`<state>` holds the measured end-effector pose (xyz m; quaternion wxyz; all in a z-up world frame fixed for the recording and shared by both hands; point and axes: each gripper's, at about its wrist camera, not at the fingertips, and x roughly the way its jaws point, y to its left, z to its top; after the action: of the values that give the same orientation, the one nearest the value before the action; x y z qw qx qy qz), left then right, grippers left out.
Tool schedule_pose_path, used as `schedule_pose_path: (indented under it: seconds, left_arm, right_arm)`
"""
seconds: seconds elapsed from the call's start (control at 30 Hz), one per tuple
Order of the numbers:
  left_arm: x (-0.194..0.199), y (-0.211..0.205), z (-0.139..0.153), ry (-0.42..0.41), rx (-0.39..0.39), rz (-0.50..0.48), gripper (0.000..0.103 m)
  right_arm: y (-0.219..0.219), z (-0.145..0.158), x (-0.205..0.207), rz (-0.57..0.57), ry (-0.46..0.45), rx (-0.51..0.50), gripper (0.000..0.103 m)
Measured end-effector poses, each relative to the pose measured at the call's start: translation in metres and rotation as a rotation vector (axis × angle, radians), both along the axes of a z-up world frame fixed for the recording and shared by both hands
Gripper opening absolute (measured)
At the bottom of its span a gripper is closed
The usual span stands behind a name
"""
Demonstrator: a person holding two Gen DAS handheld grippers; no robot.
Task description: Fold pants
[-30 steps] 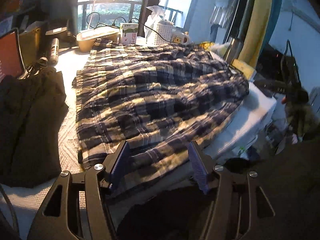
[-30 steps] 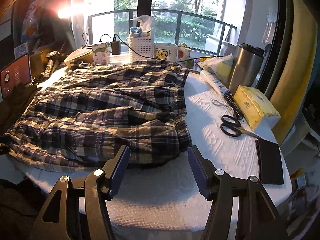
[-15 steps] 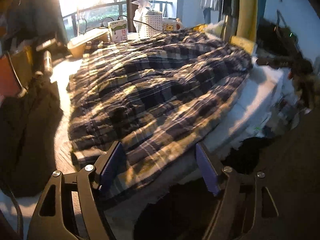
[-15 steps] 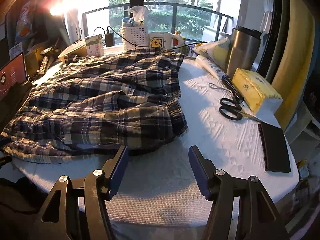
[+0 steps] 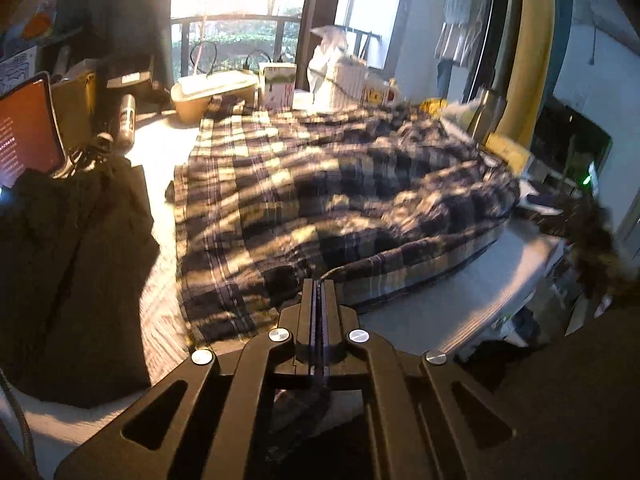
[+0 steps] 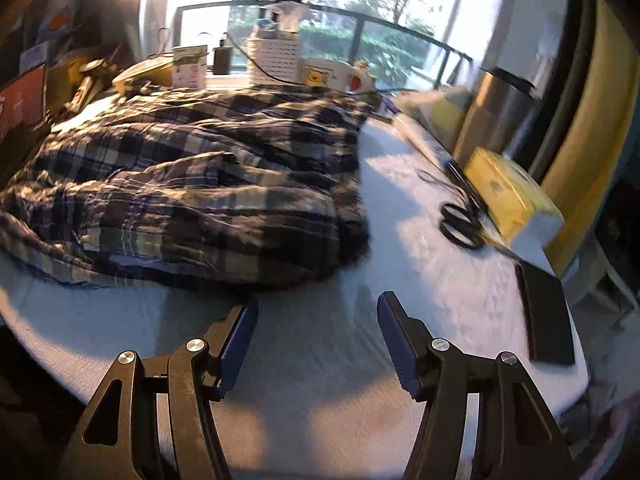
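The plaid pants (image 5: pixel 320 196) lie spread and rumpled on the white table cover (image 5: pixel 500 280). My left gripper (image 5: pixel 319 286) is shut on the near edge of the pants, with the fabric edge pinched between its pads. In the right wrist view the pants (image 6: pixel 192 200) lie left of centre. My right gripper (image 6: pixel 316 312) is open and empty, low over the bare white cover (image 6: pixel 320 360), just in front of the pants' near right corner.
A dark garment (image 5: pixel 68 272) lies at the left beside a tablet (image 5: pixel 24 132). Scissors (image 6: pixel 460 220), a yellow tissue box (image 6: pixel 512 200), a steel flask (image 6: pixel 496 116) and a black case (image 6: pixel 546 316) stand at the right. Boxes and a white basket (image 6: pixel 274 58) line the back.
My left gripper has closed on the near edge of the pants. My right gripper stays open and has moved closer to the pants' corner.
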<state>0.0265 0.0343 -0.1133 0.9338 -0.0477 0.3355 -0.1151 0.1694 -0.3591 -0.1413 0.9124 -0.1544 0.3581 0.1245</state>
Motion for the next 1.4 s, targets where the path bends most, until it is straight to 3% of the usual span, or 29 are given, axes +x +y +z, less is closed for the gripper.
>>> schedule_pose_path:
  seconds: [0.13, 0.23, 0.27, 0.3, 0.33, 0.5, 0.87, 1.1, 1.33, 1.37, 1.4]
  left_arm:
    - [-0.002, 0.003, 0.006, -0.023, -0.018, 0.006, 0.001]
    - [-0.002, 0.005, 0.009, -0.033, -0.044, 0.011, 0.0]
    - [-0.002, 0.005, 0.01, -0.036, -0.046, 0.011, 0.0]
    - [-0.002, 0.004, 0.013, -0.043, -0.045, 0.01, 0.0]
    - [-0.002, 0.003, 0.014, -0.05, -0.041, 0.013, 0.0]
    - [-0.004, 0.004, 0.026, -0.08, -0.039, 0.027, 0.0]
    - [0.007, 0.011, 0.08, -0.207, -0.017, 0.036, 0.0]
    - [0.037, 0.021, 0.103, -0.259, 0.005, 0.051, 0.0]
    - [0.091, 0.034, 0.109, -0.252, 0.006, 0.066, 0.0]
    - [0.103, 0.037, 0.11, -0.246, 0.002, 0.067, 0.0]
    - [0.112, 0.039, 0.112, -0.244, 0.001, 0.07, 0.0]
  right_arm:
    - [0.009, -0.005, 0.011, 0.008, -0.077, -0.007, 0.064]
    - [0.011, -0.006, 0.024, -0.009, -0.08, 0.053, 0.064]
    - [0.01, -0.005, 0.026, -0.017, -0.07, 0.068, 0.058]
    - [0.008, -0.003, 0.026, -0.019, -0.064, 0.088, 0.029]
    - [0.007, 0.0, 0.027, -0.013, -0.052, 0.118, 0.024]
    - [0.002, 0.015, 0.014, 0.004, -0.058, 0.179, 0.02]
    - [-0.005, 0.085, -0.013, -0.002, -0.193, 0.212, 0.02]
    - [-0.002, 0.114, 0.01, 0.004, -0.239, 0.233, 0.02]
    - [0.003, 0.128, 0.054, -0.003, -0.262, 0.254, 0.018]
    - [0.004, 0.129, 0.061, -0.004, -0.263, 0.254, 0.017]
    - [0.006, 0.129, 0.071, -0.007, -0.262, 0.256, 0.003]
